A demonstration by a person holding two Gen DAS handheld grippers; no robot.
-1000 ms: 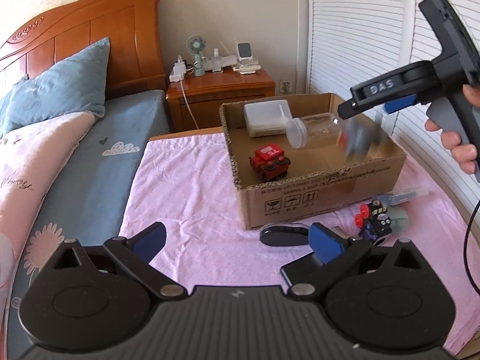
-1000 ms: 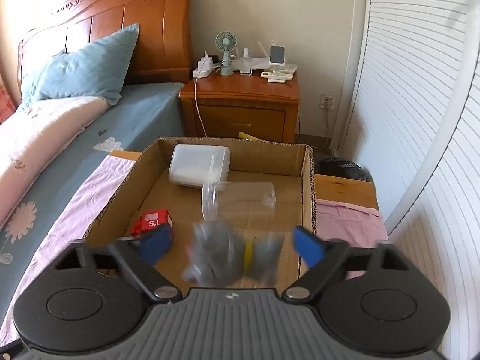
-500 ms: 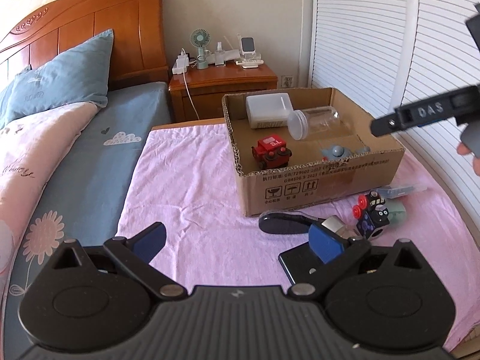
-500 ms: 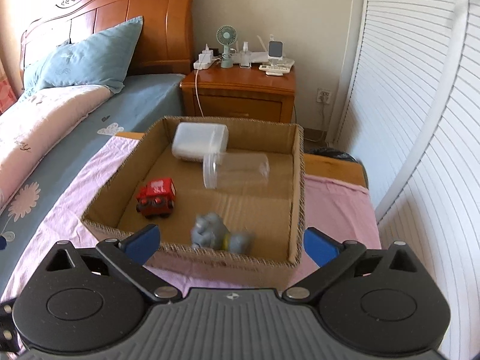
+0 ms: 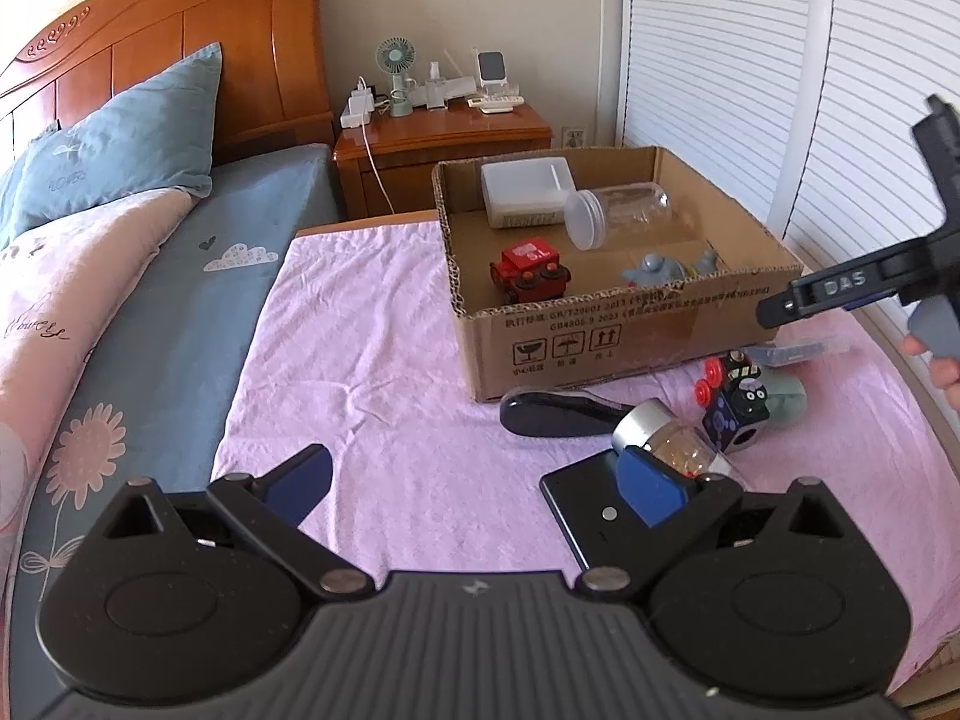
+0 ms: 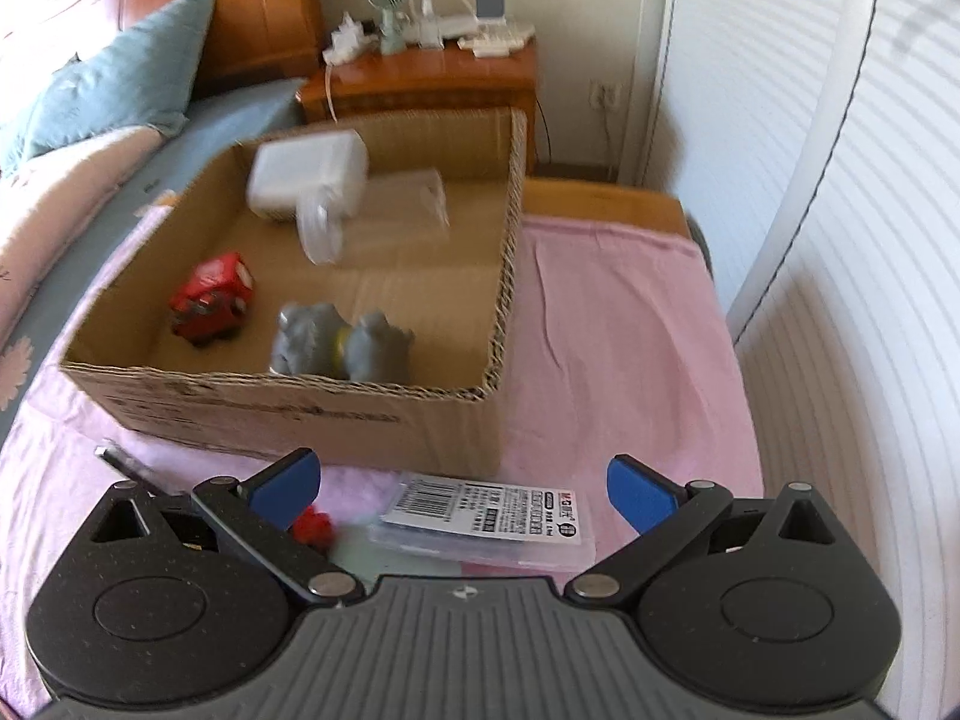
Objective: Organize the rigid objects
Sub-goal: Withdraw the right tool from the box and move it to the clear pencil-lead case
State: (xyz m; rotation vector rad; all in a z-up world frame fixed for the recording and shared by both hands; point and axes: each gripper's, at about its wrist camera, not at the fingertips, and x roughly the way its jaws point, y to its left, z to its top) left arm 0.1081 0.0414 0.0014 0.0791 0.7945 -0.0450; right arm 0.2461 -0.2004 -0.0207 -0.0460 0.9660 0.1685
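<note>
1. My right tool (image 6: 462,483) is spread wide and empty, hanging low over the pink cloth just in front of the open brown cardboard box (image 6: 288,414). My left tool (image 5: 474,480) is spread just as wide with nothing between its blue pads, lower on the same cloth.

2. Already inside the box: a red toy car (image 6: 211,295), a grey elephant figure (image 6: 339,343), a white rectangular plastic container (image 5: 527,189) and a clear plastic jar with a white lid (image 5: 618,214) lying on its side.

3. Left outside, near the box's front wall: a flat clear plastic packet with a barcode label (image 6: 486,513), a black toy train with red wheels (image 5: 732,399), a small glass jar with a silver cap (image 5: 666,441), a black oval object (image 5: 558,415) and a black flat slab (image 5: 600,513).

4. The flat packet lies directly between my right tool's fingers, so I judge it the next pick.

5. To do it well, I would come down with one pad on each long edge, since a thin flat thing gives little to pinch and the cloth may bunch under it.

6. I would close slowly, lift clear of the box's corrugated rim, and lower the packet onto the bare cardboard beside the elephant rather than dropping it on the jar.

7. The right view is blurred, so I would steady the tool before closing.
</note>
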